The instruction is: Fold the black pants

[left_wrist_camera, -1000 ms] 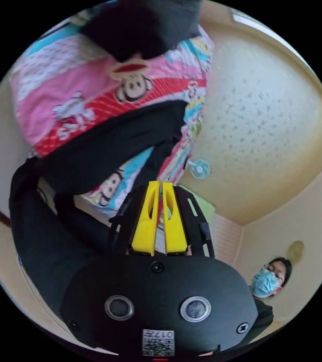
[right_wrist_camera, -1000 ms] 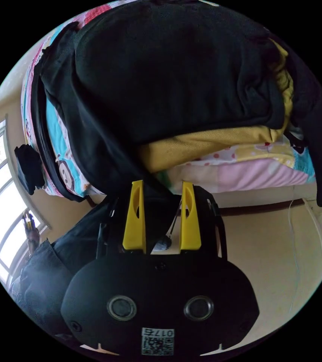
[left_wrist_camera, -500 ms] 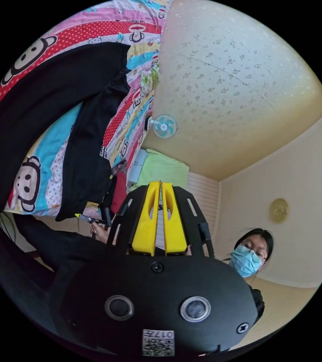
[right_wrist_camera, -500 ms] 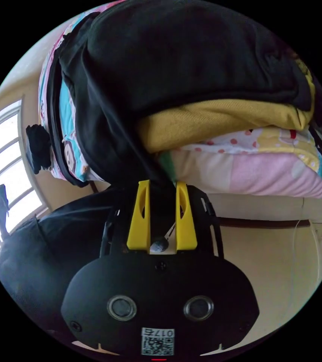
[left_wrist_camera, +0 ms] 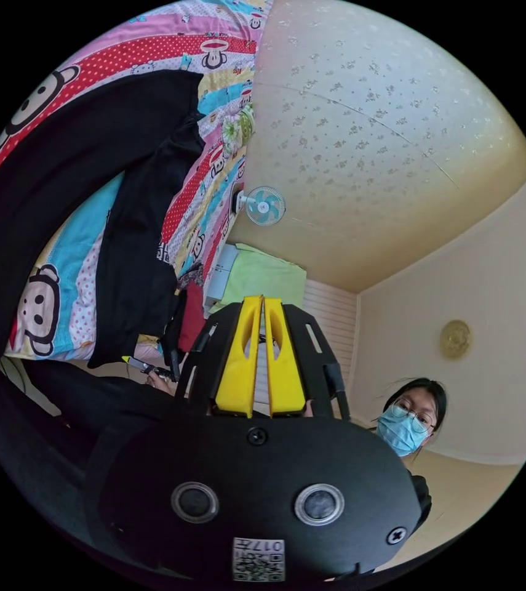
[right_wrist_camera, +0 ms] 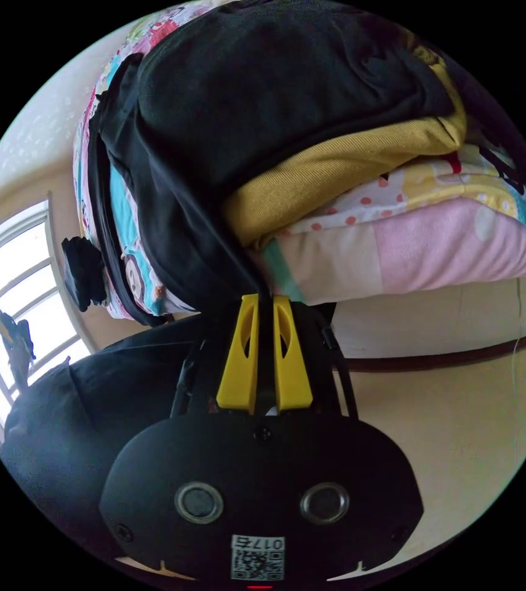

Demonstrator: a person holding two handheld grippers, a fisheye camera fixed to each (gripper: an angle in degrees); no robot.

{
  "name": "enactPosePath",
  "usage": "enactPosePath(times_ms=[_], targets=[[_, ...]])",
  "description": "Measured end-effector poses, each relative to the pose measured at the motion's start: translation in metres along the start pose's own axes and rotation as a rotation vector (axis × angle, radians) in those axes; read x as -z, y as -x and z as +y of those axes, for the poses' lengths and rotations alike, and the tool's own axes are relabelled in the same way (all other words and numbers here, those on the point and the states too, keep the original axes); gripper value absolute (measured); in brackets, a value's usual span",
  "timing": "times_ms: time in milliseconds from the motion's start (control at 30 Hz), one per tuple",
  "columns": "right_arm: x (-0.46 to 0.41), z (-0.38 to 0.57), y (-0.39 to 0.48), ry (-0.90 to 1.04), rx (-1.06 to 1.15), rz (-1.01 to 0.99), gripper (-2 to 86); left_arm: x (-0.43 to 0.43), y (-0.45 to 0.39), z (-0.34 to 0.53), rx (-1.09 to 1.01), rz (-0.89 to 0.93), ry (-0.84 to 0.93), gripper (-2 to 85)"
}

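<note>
The black pants (left_wrist_camera: 90, 154) lie spread across a bright cartoon-print bed sheet (left_wrist_camera: 210, 178) in the left gripper view. My left gripper (left_wrist_camera: 261, 305) is held off the bed, its yellow jaws shut with nothing between them. In the right gripper view a strip of the black pants (right_wrist_camera: 176, 234) runs down from the bed edge into my right gripper (right_wrist_camera: 266, 301). Its jaws are shut on that black fabric. Near the bed edge in the left gripper view a hand (left_wrist_camera: 161, 381) holds a small yellow-tipped tool.
A mustard cloth (right_wrist_camera: 336, 178) lies on the bed under a bulky black garment (right_wrist_camera: 275, 92). A window (right_wrist_camera: 10, 289) is at the left. A wall fan (left_wrist_camera: 264, 206), a green cloth (left_wrist_camera: 263, 277) and a masked person (left_wrist_camera: 407, 425) are in the left gripper view.
My right gripper's jaws have closed from open onto the black fabric. The left gripper's camera has swung away from the bed towards the room; its jaws stay shut.
</note>
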State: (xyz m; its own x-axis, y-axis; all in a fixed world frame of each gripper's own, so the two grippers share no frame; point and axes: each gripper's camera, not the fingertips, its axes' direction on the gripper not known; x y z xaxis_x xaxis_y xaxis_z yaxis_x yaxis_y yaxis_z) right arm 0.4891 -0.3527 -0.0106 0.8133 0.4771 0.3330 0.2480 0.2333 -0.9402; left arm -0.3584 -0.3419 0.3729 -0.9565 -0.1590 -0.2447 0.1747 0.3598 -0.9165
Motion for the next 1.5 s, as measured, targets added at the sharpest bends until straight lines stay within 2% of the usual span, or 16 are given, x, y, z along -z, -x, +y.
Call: enactPosePath(times_ms=[667,1500], targets=[[0.014,0.014,-0.015,0.023,0.012,0.019,2.5,-0.033,0.035,0.036,-0.007,0.027,-0.009,-1.0],[-0.003,0.030,-0.002,0.006,0.005,0.021,2.6,-0.078,0.080,0.039,0.015,0.035,-0.004,-1.0]])
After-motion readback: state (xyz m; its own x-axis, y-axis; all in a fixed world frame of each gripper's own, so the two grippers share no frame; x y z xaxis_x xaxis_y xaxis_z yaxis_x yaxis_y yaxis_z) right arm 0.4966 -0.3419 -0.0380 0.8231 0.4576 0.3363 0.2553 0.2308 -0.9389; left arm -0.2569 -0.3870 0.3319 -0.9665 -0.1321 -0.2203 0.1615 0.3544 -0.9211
